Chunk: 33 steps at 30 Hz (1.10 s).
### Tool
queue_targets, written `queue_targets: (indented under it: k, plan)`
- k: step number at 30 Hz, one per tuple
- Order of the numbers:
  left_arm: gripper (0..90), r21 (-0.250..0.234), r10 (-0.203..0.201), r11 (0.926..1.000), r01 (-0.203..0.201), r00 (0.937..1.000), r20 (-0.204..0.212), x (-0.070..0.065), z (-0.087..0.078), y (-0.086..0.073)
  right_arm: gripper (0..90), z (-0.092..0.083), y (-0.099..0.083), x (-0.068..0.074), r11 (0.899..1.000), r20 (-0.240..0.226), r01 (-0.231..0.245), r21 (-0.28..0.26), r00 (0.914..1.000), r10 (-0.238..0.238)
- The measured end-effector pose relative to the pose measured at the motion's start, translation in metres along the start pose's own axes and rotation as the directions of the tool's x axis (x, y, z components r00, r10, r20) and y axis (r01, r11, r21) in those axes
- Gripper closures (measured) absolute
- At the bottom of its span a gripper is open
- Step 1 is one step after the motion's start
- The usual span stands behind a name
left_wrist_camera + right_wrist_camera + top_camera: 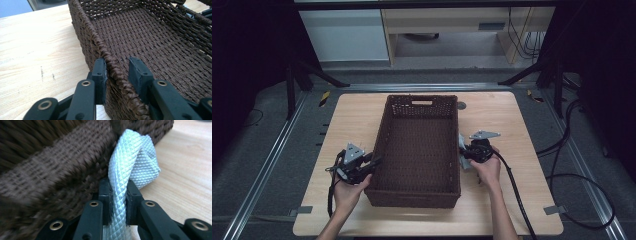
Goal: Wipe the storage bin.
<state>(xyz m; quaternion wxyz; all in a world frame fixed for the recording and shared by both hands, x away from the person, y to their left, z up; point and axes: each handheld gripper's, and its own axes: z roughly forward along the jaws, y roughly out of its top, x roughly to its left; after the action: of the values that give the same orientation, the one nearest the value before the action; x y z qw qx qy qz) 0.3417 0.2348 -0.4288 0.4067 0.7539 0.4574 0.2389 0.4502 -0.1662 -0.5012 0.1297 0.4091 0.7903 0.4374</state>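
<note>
A dark brown woven basket (419, 150) is sitting lengthwise in the middle of a pale wooden table (507, 200), and everything else is placed around it. The left gripper (373, 162) is sitting at the basket's left rim, near its front corner; in the left gripper view its jaws are straddling the braided rim (110, 67), one pad touching the outside wall, the other standing just clear on the inside, so they are not yet clamping. The right gripper (464, 155) is hovering just outside the basket's right wall, its jaws pinching a white quilted cloth (130, 167) that is bunching up beside the weave. The tabletop is showing light grain and a few small dark scuffs (42, 72) left of the basket. Around the table, grey carpet (262, 165) is lying under metal rails (267, 165), with black cables (582, 185) looping to the right of the basket and pale cabinets (344, 35) standing beyond its far end.
</note>
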Motion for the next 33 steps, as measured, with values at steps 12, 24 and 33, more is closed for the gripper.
queue_targets:
  k: [12,24,33]
  plan:
    - [66.7,-0.001,-0.006,1.0,0.006,1.0,-0.004,0.005,0.015,0.01,79.2,-0.041,0.043,0.002,0.992,0.015,0.055,-0.116,0.9985,-0.053]
    - [48.4,-0.033,0.026,0.9991,-0.026,0.9994,0.023,0.005,0.002,0.008,79.2,-0.009,0.003,-0.002,1.0,0.023,0.013,0.016,0.9997,-0.013]
    - [57.8,-0.005,0.044,0.999,-0.043,0.9971,0.063,0.001,-0.004,-0.004,79.1,-0.006,-0.003,0.002,0.999,0.013,0.007,0.032,0.9999,-0.008]
